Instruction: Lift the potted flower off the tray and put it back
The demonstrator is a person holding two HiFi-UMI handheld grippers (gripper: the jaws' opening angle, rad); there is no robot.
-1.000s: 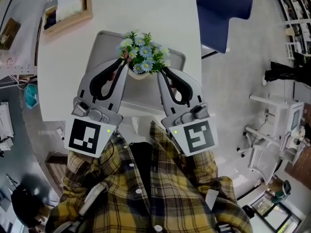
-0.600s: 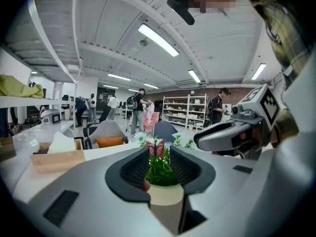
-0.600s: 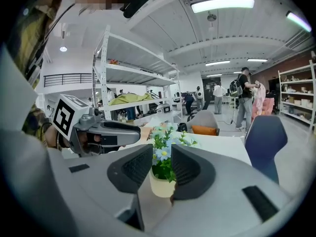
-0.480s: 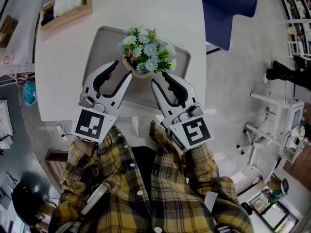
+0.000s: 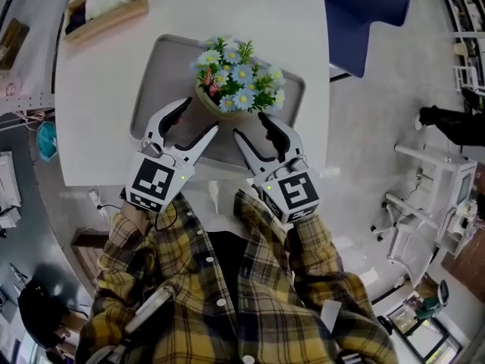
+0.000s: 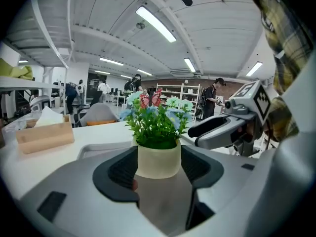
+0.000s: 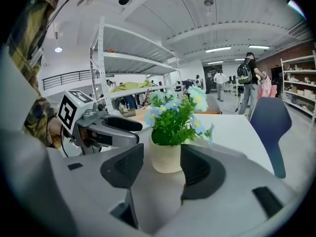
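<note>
The potted flower (image 5: 239,78), blue and white blooms in a cream pot (image 6: 158,159), stands upright on the grey tray (image 5: 151,74). My left gripper (image 5: 198,117) reaches at it from the near left and my right gripper (image 5: 250,125) from the near right. In the left gripper view the pot sits between the dark pads (image 6: 121,169), and the jaws are opening. In the right gripper view the pot (image 7: 165,157) stands between the pads (image 7: 197,169) with a gap on each side, those jaws opening too. Neither gripper grips the pot.
The tray lies on a white table (image 5: 98,112), its near edge just under the grippers. A wooden box (image 5: 106,6) with tissues sits at the far left corner. A blue chair (image 5: 364,14) stands past the table's far right side. People walk in the background.
Both grippers have come down with the pot, which now rests on the tray. Their jaws, shut on the pot before, have spread apart.
</note>
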